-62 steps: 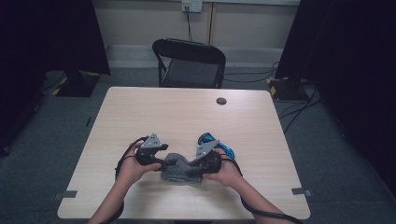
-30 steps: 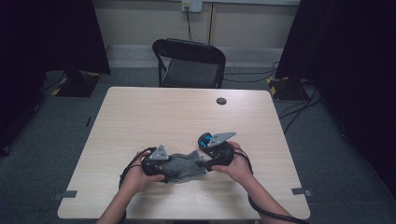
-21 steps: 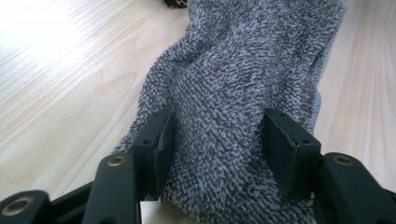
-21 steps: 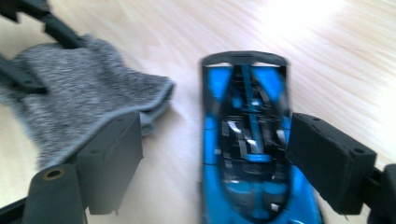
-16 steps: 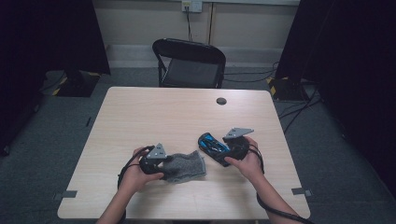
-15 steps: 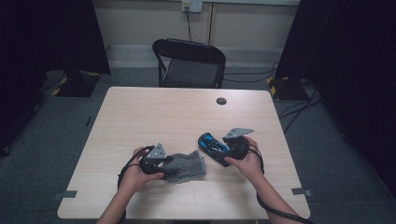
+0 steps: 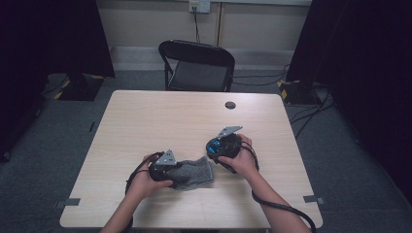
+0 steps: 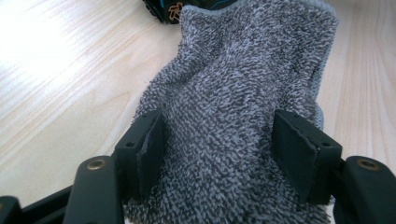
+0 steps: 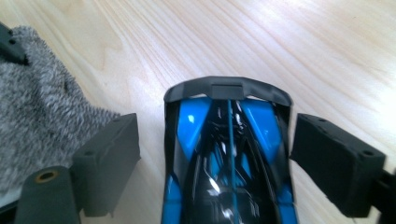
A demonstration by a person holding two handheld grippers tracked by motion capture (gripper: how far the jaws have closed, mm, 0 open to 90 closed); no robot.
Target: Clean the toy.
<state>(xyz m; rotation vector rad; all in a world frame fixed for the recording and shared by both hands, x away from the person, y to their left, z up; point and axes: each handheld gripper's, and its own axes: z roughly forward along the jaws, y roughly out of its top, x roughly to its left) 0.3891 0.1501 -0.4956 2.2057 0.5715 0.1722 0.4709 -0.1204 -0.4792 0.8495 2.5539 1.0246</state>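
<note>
So at this point the blue toy car (image 9: 229, 154) sat on the surface (image 9: 303, 46), just beside the grey cloth (image 8: 243, 70), near the person's edge. The right gripper (image 9: 215, 140) had the car between its fingers (image 9: 109, 154), but they'd just been opening. There was a clear gap on one side and barely any on the other, so I'd call that released, not a grip. The left gripper (image 8: 217, 135) had its fingers (image 8: 149, 140) bunched on a fold of the cloth. They'd just been easing apart a bit too, but the terry filled the space and touched both pads, so it read as a loose hold to me. My take on doing this bit well was to back the right gripper straight off along the car's length so neither finger nudged it sideways. I'd also firm up the left hold first, so the cloth couldn't slip or drag the car with it.
</note>
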